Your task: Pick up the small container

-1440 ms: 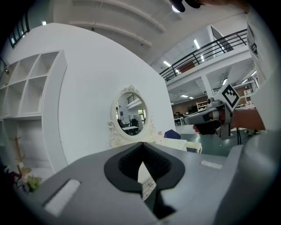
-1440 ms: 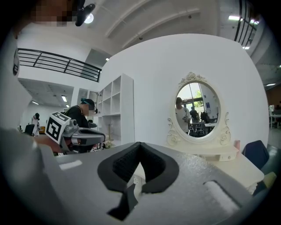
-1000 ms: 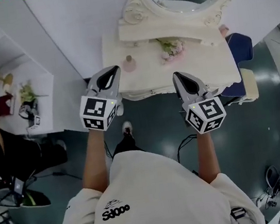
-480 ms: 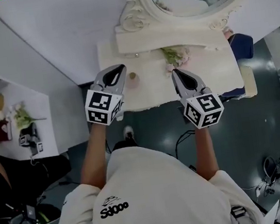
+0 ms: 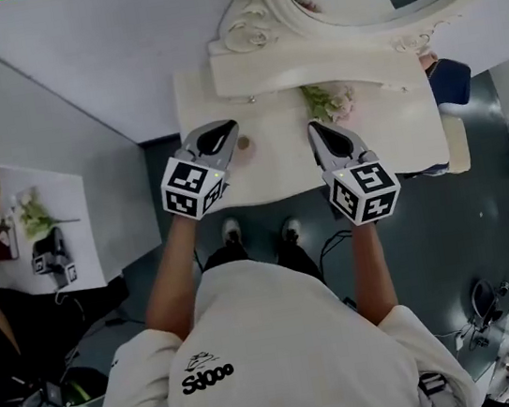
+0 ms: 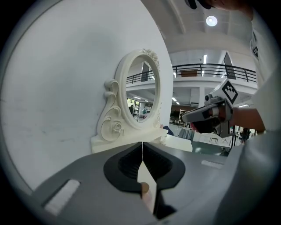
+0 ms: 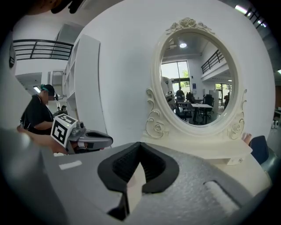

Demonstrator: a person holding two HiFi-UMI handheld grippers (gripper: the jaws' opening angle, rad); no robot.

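The small container [image 5: 245, 143], pink with a tan cap, stands on the cream dressing table [image 5: 397, 143] near its front left. My left gripper [image 5: 227, 129] is shut and empty, its tips right beside the container on its left. In the left gripper view the jaws meet at the left gripper [image 6: 142, 145], and a pinkish tan-capped thing [image 6: 145, 190] shows in the gap below them. My right gripper [image 5: 314, 129] hovers over the table's front middle, shut with nothing in it; its jaws meet in the right gripper view too [image 7: 140, 143].
An ornate oval mirror [image 5: 366, 1] stands at the back of the table against the white wall. Pink flowers [image 5: 329, 101] lie in front of it. A blue chair [image 5: 450, 83] is at the table's right end. White shelves [image 5: 21, 223] stand to the left.
Both grippers have come forward over the dressing table. The left gripper's tips have reached the small container's side. The jaws stay shut.
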